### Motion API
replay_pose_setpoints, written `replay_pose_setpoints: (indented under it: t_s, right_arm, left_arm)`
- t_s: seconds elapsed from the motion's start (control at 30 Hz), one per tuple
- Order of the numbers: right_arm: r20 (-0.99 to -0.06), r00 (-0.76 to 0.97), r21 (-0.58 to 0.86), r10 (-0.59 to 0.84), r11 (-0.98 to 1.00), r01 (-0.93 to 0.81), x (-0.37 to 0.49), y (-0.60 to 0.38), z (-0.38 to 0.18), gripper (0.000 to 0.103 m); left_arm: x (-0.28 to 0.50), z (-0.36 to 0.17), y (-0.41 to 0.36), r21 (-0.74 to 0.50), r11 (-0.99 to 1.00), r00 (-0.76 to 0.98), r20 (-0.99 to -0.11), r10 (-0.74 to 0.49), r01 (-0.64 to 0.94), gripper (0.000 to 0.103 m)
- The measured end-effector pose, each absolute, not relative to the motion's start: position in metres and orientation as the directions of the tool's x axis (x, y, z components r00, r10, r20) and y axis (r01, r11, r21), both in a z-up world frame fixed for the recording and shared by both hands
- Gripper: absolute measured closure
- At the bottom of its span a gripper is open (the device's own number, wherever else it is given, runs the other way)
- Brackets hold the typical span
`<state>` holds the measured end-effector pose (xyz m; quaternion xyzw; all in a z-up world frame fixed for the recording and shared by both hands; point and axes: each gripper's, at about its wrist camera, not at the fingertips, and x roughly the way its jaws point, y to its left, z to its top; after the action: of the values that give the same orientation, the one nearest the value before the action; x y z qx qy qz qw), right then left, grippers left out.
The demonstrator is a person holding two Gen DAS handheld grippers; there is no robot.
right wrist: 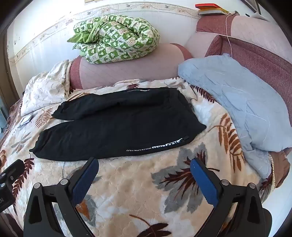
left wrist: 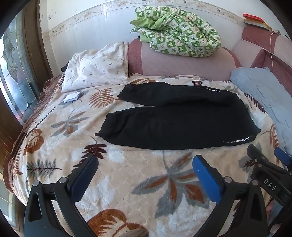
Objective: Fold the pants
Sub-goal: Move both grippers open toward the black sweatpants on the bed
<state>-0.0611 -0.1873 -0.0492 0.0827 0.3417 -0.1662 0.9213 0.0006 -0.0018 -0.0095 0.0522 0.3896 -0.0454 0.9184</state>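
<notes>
Black pants [left wrist: 178,116] lie spread flat on a leaf-patterned blanket [left wrist: 127,178], waist to the right, the two legs reaching left and slightly apart. White lettering runs along the near hip [right wrist: 155,145]. In the right wrist view the pants [right wrist: 116,124] lie just beyond the fingertips. My left gripper [left wrist: 146,164] hovers open over the blanket, short of the near leg, nothing between its blue pads. My right gripper [right wrist: 145,165] is also open and holds nothing, close to the near edge of the pants. The right gripper [left wrist: 268,155] shows at the lower right of the left wrist view.
A white patterned pillow [left wrist: 94,67] and a small booklet [left wrist: 72,97] lie at the far left. A green checked quilt [left wrist: 178,31] sits on a pink bolster [left wrist: 182,62]. A pale blue pillow [right wrist: 237,102] lies right of the pants. Books [right wrist: 211,9] rest on the headboard.
</notes>
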Motion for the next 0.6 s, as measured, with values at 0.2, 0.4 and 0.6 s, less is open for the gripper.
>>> replay_pose_setpoints:
  t_s: [0.2, 0.4, 0.6]
  right_arm:
    - [-0.656, 0.712, 0.037, -0.251, 0.931, 0.362, -0.059, -0.184, -0.053, 0.001]
    - [-0.662, 0.707, 0.040, -0.249, 0.930, 0.364, -0.059, -0.175, -0.066, 0.001]
    - [-0.689, 0.687, 0.038, -0.232, 0.934, 0.354, -0.053, -0.181, -0.067, 0.001]
  left_arm:
    - [0.002, -0.015, 0.001, 0.045, 0.991, 0.680, -0.731, -0.054, 0.127, 0.000]
    - [0.006, -0.020, 0.003, 0.028, 0.991, 0.657, -0.751, -0.066, 0.130, 0.000]
    - [0.012, -0.031, 0.006, 0.014, 0.990, 0.632, -0.771, -0.077, 0.138, 0.000]
